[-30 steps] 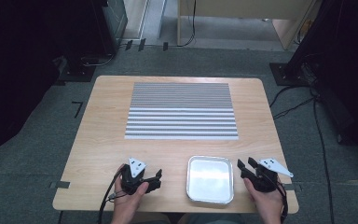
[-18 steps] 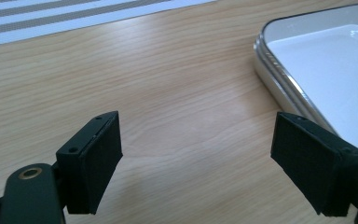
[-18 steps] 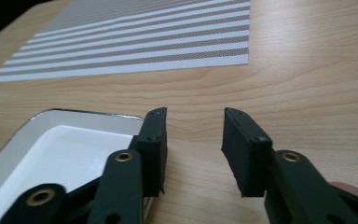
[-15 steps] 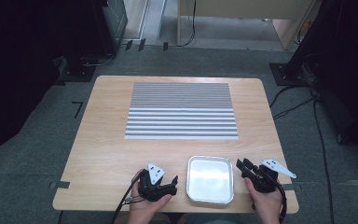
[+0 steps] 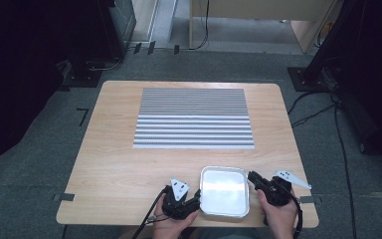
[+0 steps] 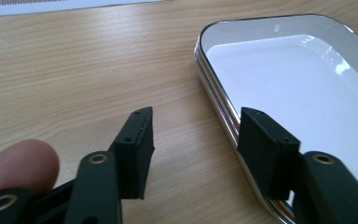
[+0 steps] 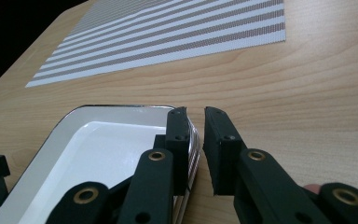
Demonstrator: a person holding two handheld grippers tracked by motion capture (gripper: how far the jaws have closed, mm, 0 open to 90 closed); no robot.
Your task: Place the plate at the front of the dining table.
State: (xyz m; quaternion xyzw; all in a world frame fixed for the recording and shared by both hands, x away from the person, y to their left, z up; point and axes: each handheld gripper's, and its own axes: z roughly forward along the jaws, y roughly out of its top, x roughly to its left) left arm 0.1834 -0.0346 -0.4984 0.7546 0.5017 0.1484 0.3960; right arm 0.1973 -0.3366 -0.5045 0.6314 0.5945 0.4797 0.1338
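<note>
- High view: since the earlier frame the left tool point(image 5: 195, 199) has slid rightward up to the white tray point(image 5: 225, 172), which sits at the near edge of the tabletop point(image 5: 114, 164) below the striped mat point(image 5: 194, 118); the right tool point(image 5: 252, 178) is at the tray's right rim.
- Left gripper view: the left tool's point(image 6: 193, 140) jaws have just been closing, half wide, straddling the tray's point(image 6: 289, 88) rim, not pressing.
- Right gripper view: the right tool point(image 7: 196, 122) has just been closing, now narrow astride the tray's point(image 7: 98, 149) rim; whether it pinches, I cannot tell.

No legible text or labels anywhere.
</note>
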